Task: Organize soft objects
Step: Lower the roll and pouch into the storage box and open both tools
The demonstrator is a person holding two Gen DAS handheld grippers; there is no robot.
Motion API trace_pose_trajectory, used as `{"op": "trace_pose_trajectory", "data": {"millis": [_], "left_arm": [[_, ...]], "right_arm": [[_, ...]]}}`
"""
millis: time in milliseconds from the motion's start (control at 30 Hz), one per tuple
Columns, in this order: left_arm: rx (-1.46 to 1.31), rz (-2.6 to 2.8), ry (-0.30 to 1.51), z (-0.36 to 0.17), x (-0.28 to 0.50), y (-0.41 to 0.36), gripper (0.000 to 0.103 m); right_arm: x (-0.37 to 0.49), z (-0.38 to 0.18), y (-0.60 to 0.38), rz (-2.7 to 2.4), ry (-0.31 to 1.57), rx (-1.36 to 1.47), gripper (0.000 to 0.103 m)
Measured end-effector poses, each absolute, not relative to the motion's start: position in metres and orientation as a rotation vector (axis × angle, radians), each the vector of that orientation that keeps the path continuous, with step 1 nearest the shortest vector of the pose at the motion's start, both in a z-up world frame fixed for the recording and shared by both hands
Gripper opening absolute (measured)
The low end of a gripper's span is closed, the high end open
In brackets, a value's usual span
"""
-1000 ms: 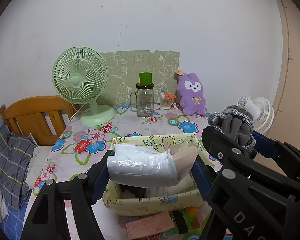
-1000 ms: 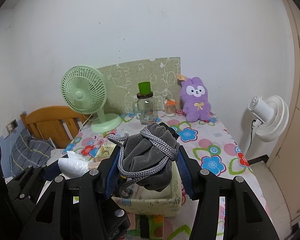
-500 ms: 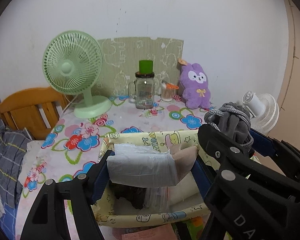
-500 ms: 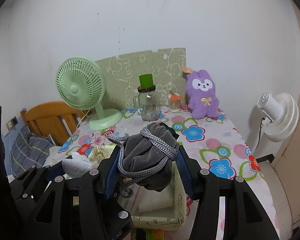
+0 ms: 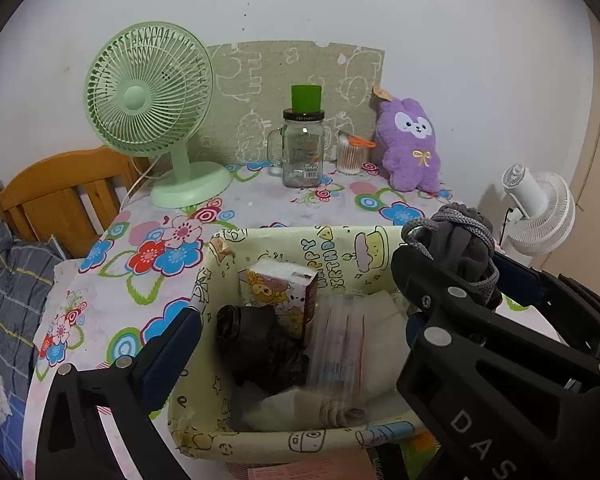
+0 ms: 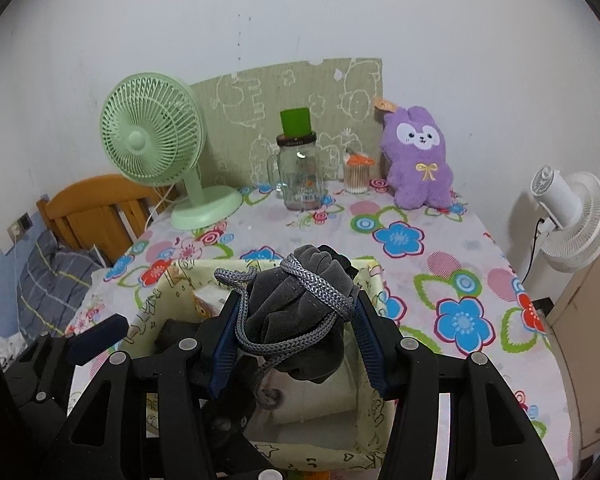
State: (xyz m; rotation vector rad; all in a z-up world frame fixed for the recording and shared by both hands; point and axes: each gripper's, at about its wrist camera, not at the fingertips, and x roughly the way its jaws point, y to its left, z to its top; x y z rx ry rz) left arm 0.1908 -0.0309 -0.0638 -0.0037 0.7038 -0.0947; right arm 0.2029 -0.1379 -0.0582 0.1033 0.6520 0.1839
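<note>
We've got the right gripper (image 6: 296, 316) clenched on the grey drawstring pouch (image 6: 300, 300), pads squeezing its sides so the cord stays bunched on top and doesn't snag. It hangs over the fabric bin (image 5: 340, 248), roughly above the bin's right half, not yet inside.

Left gripper (image 5: 300, 320) is spread wide with nothing between the fingers, straddling the bin's near-left corner, probably parked there to steady or clear the opening. Only its left finger (image 5: 172, 340) shows clearly; the right one sits behind the other tool.

Bin sits at the near edge of the table (image 5: 260, 204). It's already holding a cartoon-print box (image 5: 278, 292) upright toward the back wall, a black crumpled bag (image 5: 260, 344) on the left, a clear plastic pack (image 5: 336, 340) in the middle and white folded items on the right and front.

Our read: next is lowering the pouch into the right side, where the stack looks lowest. Risk: the dangling cord catches the rim.
</note>
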Motion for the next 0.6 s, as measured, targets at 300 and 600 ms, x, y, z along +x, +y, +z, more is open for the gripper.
{"op": "trace_pose_trajectory", "data": {"millis": [300, 600], "left_arm": [[-0.013, -0.117, 0.741, -0.072, 0.202, -0.028, 0.103], [-0.012, -0.117, 0.756, -0.080, 0.210, -0.028, 0.103]], "right_arm": [[0.213, -0.066, -0.135, 0.206, 0.673, 0.104, 0.057], [0.224, -0.075, -0.136, 0.213, 0.702, 0.112, 0.078]]}}
